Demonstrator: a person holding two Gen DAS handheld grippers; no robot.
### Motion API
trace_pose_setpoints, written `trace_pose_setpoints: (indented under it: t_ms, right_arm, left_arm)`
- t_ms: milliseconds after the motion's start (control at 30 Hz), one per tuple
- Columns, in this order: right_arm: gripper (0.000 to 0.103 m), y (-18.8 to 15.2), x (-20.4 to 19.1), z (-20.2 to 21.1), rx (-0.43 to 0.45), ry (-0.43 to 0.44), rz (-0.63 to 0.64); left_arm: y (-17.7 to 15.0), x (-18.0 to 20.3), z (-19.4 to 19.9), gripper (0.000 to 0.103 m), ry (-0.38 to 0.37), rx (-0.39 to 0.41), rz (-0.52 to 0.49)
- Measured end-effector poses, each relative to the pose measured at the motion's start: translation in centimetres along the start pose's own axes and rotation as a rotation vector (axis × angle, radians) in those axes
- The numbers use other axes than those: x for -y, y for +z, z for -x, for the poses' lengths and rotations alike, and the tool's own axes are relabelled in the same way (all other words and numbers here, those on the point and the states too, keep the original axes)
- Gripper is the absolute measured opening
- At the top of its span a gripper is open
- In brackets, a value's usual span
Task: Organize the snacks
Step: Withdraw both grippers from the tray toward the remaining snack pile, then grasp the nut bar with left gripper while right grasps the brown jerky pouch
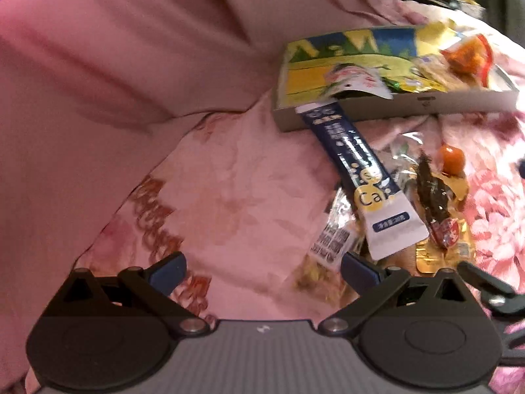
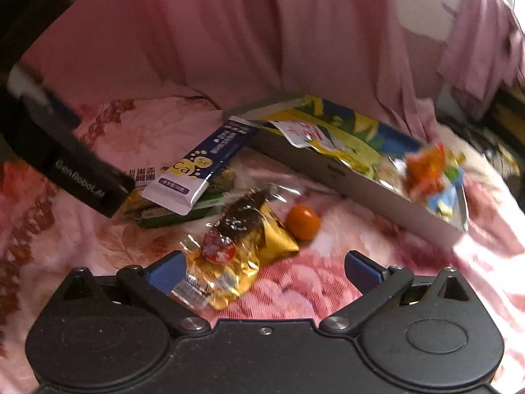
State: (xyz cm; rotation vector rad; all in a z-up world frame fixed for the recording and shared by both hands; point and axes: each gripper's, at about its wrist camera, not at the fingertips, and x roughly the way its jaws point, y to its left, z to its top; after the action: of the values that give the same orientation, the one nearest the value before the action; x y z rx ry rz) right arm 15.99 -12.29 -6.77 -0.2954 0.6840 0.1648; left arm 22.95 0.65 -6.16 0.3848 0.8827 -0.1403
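A shallow grey box (image 1: 393,108) (image 2: 361,190) lies on the pink floral bedspread and holds several snack packets. A blue and white stick packet (image 1: 364,177) (image 2: 203,167) leans from the loose pile up onto the box's rim. Beside it lie a gold foil packet (image 2: 249,262) (image 1: 439,252), a dark seaweed snack in clear wrap (image 2: 242,216) (image 1: 430,190) and a small orange round fruit (image 2: 303,221) (image 1: 452,159). My left gripper (image 1: 262,271) stands open just short of the pile, nothing in it. My right gripper (image 2: 262,271) is open too, its left finger touching the gold packet.
Pink bedspread (image 1: 229,197) covers the surface, with plain pink fabric (image 2: 229,32) rising behind the box. The other gripper's black body (image 2: 65,164) reaches in from the left of the right wrist view, close to a green packet (image 2: 177,216).
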Motion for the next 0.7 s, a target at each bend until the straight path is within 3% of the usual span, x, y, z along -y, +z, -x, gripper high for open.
trace_pose_setpoints:
  t_ms: [133, 267, 700]
  right_arm:
    - [0.102, 0.1, -1.3, -1.4, 0.034, -0.040, 0.081]
    - [0.101, 0.6, -1.8, -2.5, 0.052, -0.026, 0.085]
    - [0.099, 1.5, -2.0, -2.7, 0.057, 0.019, 0.021]
  left_arm:
    - [0.2, -0.8, -0.3, 0.103, -0.063, 0.007, 0.012]
    - [0.2, -1.7, -1.0, 0.103, -0.115, 0.012, 0.046]
    - [0.3, -1.4, -1.2, 0.102, -0.140, 0.025, 0.013]
